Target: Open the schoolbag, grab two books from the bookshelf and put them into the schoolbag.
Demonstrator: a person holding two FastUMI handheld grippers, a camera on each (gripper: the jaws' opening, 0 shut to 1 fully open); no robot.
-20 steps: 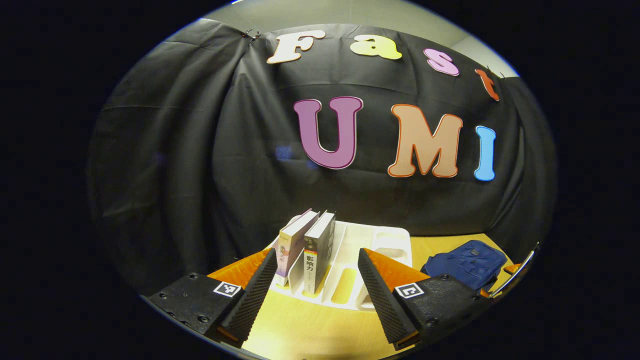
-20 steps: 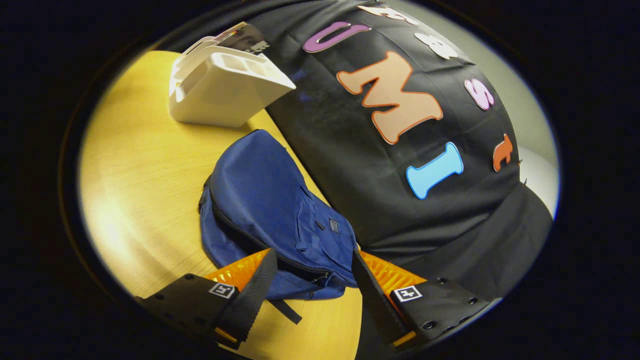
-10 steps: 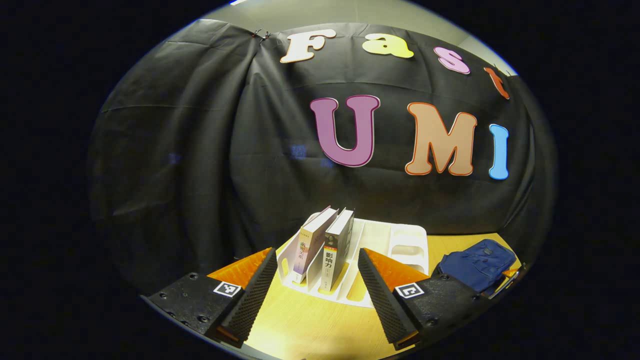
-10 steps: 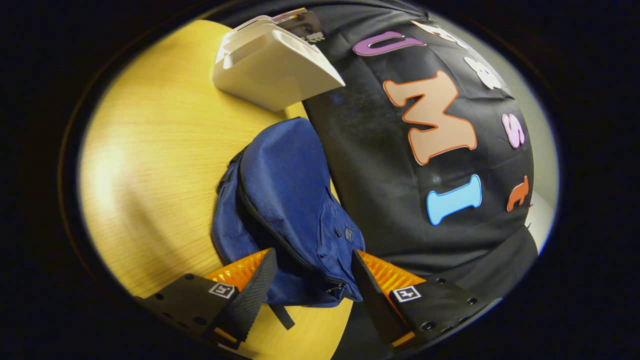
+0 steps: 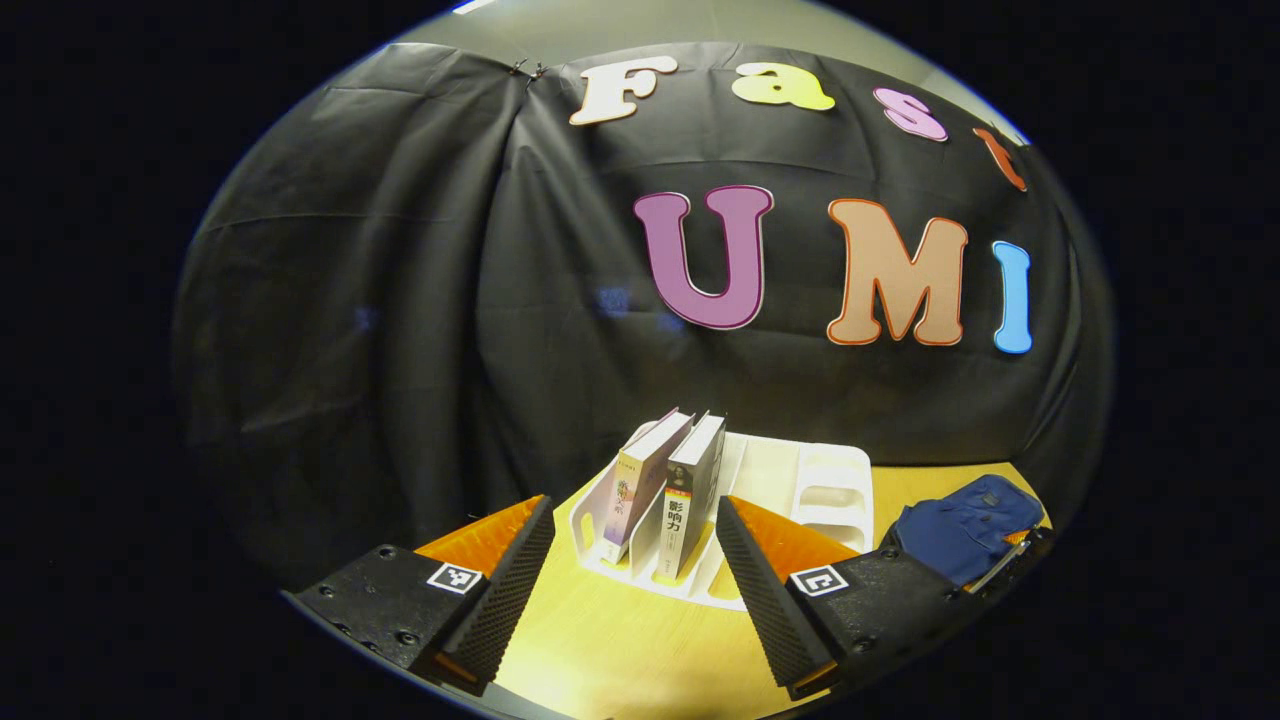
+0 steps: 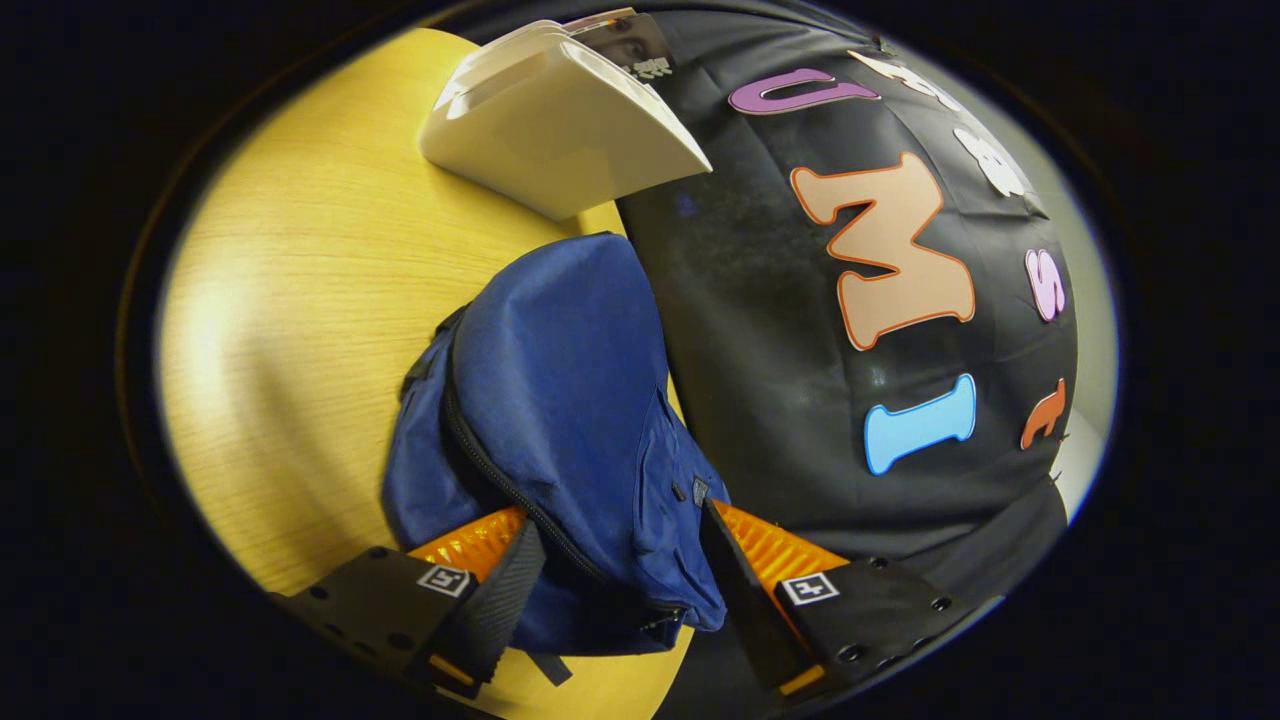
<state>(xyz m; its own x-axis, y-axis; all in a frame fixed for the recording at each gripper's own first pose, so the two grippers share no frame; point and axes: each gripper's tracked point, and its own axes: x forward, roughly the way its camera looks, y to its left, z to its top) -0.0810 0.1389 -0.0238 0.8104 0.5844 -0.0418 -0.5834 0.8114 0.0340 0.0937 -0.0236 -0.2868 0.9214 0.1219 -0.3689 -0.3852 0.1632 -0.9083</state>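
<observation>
A blue schoolbag lies on the wooden table, its zipper closed, the near end between the fingers of my right gripper. That gripper is open; whether its fingers touch the fabric I cannot tell. In the left gripper view two books, a pale one and a dark one, stand leaning in a white bookshelf rack. My left gripper is open, a little in front of the rack, with nothing between its fingers. The schoolbag lies at the right there.
The black cloth wall hangs right behind the schoolbag and the rack. Bare tabletop stretches in front of the rack. The table's edge runs close under both grippers.
My right gripper has come closer to the schoolbag, whose near end now sits between its fingers. The left gripper has drifted left, so the rack and books have slid right in its view.
</observation>
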